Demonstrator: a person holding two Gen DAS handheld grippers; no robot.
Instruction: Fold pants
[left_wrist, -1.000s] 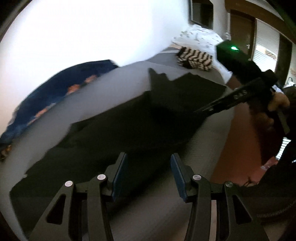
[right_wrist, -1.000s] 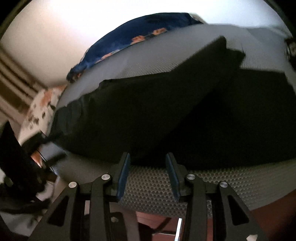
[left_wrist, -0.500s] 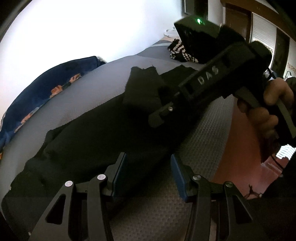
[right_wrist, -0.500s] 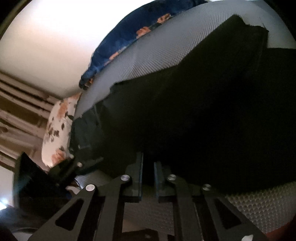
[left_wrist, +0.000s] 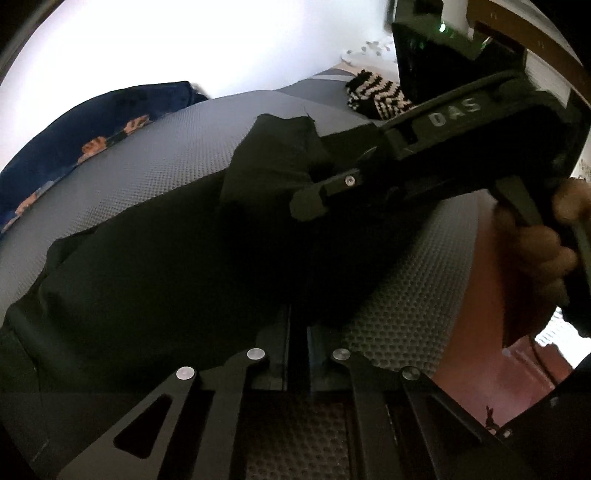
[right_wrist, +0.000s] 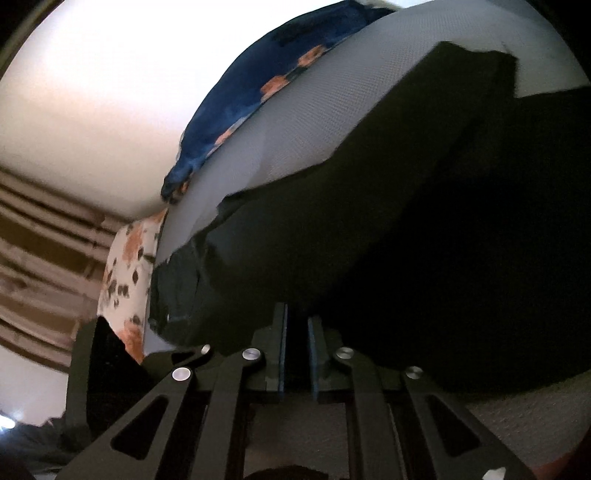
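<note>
Black pants (left_wrist: 177, 266) lie across a grey textured mattress (left_wrist: 155, 162). My left gripper (left_wrist: 297, 325) is shut on the near edge of the pants. My right gripper (right_wrist: 296, 321) is shut on the pants (right_wrist: 369, 236) too, at their near edge in its own view. The right gripper also shows in the left wrist view (left_wrist: 306, 206), a black body marked DAS held by a hand, reaching over the pants from the right with a raised fold of fabric (left_wrist: 273, 155) beside it.
A dark blue blanket with orange flowers (left_wrist: 74, 140) lies along the far side by the white wall. A black-and-white striped cloth (left_wrist: 376, 96) sits at the far right end. A floral pillow (right_wrist: 125, 273) lies at the mattress end. The floor (left_wrist: 480, 302) is reddish beyond the near edge.
The left gripper went from open to shut on the pants' edge. The right gripper closed on the pants half a second ago, stays shut, and has moved closer over the fabric.
</note>
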